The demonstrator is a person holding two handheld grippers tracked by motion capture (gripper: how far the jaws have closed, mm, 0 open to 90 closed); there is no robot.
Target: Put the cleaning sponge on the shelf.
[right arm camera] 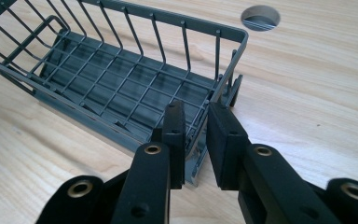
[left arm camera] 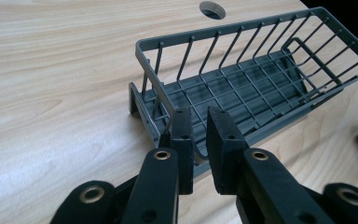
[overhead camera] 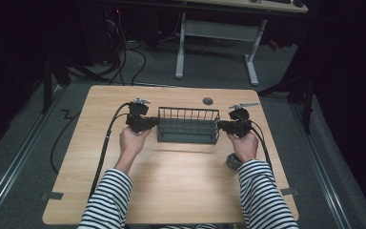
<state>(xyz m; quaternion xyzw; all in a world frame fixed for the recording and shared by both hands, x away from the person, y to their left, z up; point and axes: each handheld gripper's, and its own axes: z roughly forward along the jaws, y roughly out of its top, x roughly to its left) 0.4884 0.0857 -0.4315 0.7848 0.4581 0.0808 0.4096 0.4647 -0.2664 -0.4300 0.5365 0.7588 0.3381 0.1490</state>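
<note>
From the high view, a dark grey wire basket with a solid tray base sits on the pale wooden table, a little beyond its middle. Its long axis runs side to side across the table, so one short end faces each hand. The left gripper meets the left end and the right gripper meets the right end; both hands are equally close, one per end, arms in striped sleeves coming up from the near edge. A small crumpled silvery ball lies on the table just below the right hand, and a round cable hole sits behind the basket.

In the left gripper view, the left gripper is clenched on the short end of the basket: its black pads straddle the wire end handle and the rim of the tray, with only a thin gap between them. The basket stretches away up and to the right from the jaws.

In the right gripper view, the right gripper is likewise clamped on the opposite short end of the basket, at the near corner, where the end wires meet the tray edge. The basket stretches away up and to the left.

With both ends pinched, I judge that the coming move is a level two-handed lift, and it depends on both hands rising together along that sideways axis.
</note>
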